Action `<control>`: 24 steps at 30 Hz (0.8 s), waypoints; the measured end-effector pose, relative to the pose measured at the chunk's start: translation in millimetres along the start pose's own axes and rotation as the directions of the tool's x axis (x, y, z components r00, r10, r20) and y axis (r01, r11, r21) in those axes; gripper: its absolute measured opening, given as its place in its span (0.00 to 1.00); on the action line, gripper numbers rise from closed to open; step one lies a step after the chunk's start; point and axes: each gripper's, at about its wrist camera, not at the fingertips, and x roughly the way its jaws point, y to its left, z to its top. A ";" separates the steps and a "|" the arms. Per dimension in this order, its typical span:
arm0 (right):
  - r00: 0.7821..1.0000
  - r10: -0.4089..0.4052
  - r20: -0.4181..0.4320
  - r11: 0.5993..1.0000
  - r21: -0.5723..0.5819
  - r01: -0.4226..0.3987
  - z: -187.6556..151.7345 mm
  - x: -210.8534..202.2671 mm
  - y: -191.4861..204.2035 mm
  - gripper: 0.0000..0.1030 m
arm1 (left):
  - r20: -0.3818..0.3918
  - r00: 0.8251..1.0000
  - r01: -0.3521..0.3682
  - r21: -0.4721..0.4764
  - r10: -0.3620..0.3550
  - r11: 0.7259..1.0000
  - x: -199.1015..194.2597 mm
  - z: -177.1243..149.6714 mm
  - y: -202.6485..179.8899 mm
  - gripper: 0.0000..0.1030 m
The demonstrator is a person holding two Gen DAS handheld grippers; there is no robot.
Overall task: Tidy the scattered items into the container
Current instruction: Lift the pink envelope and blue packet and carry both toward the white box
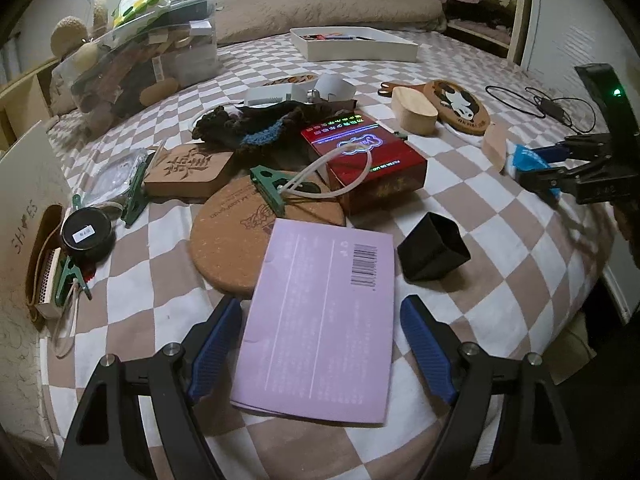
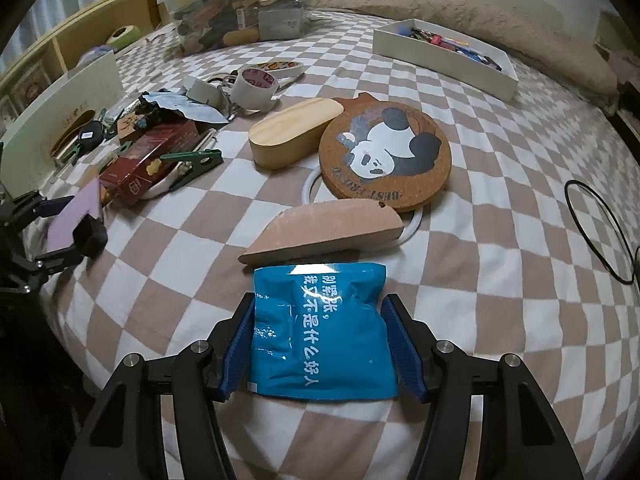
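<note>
The right gripper [image 2: 320, 344] is clamped on a blue pouch [image 2: 320, 328], both pads [image 2: 240, 348] pressing its sides just above the checked bedspread [image 2: 500, 280]. Just beyond the pouch lies a pink wedge [image 2: 324, 228], then a panda coaster [image 2: 386, 156] and an oval wooden box [image 2: 294, 136] touching it.

The left gripper [image 1: 322, 348] straddles a lilac card [image 1: 320, 320]; its pads [image 1: 218, 344] stand clear of the card's edges, so the jaws are apart and grip nothing. The card rests partly on a round cork mat [image 1: 228, 240]. A black cup [image 1: 434, 250] lies on its side just to the right, and a red box [image 1: 364, 164] sits farther back.

The white tray [image 2: 444, 56], already holding small items, sits well apart at the far side of the bed, near a long pillow [image 2: 480, 12].
</note>
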 end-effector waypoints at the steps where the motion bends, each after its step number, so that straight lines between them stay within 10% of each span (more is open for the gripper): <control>1: 1.000 0.001 0.001 1.000 0.000 -0.001 -0.9 -1.0 0.7 0.61 | 0.000 1.000 0.005 -0.012 -0.005 1.000 0.0 0.0 1.4 0.78; 24: 0.996 0.012 0.086 0.998 0.053 -0.017 -2.4 -26.8 11.0 0.61 | 0.098 0.995 -0.017 -0.133 0.030 0.991 -39.7 12.6 18.3 0.67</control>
